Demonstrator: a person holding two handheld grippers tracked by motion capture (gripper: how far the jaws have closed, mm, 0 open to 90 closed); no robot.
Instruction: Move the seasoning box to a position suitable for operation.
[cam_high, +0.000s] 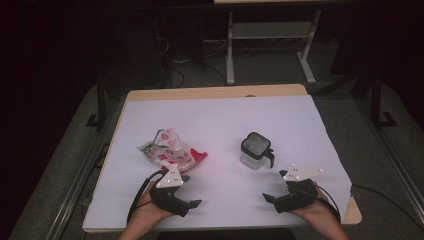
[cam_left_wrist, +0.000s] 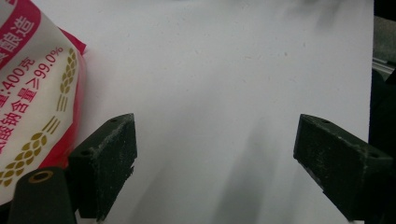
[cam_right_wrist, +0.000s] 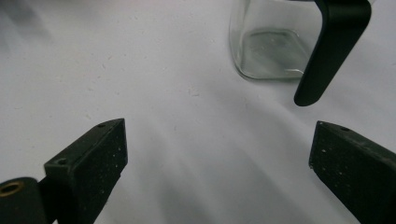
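Two grippers sit low at the near edge of the table (cam_high: 220, 95), and both are spread wide with nothing between the jaws. The left gripper (cam_high: 192, 204) rests in the person's left hand (cam_high: 150, 210), jaws pointing toward the middle of the white sheet (cam_high: 225, 120); in the left gripper view its black blocks frame bare white paper, and the bag (cam_left_wrist: 32, 93) crowds in just beside the left-hand block. That bag (cam_high: 170, 150) lies crumpled just beyond the left gripper in the high view: a white plastic pouch with a red edge, a touch of green at its far corner, red printed characters and gold wheat-ear marks running up its side. Over on the other side, the right gripper (cam_high: 270, 199) lies in the right hand (cam_high: 325, 215), grey three-cornered plate on top, jaws gaping just as wide. Beyond it stands the jar (cam_high: 255, 150), upright, near the middle right of the sheet: clear glass, squarish with rounded corners, a dark lid on top and a black handle (cam_right_wrist: 327, 51) hanging down its side. Bag and jar lie well apart.
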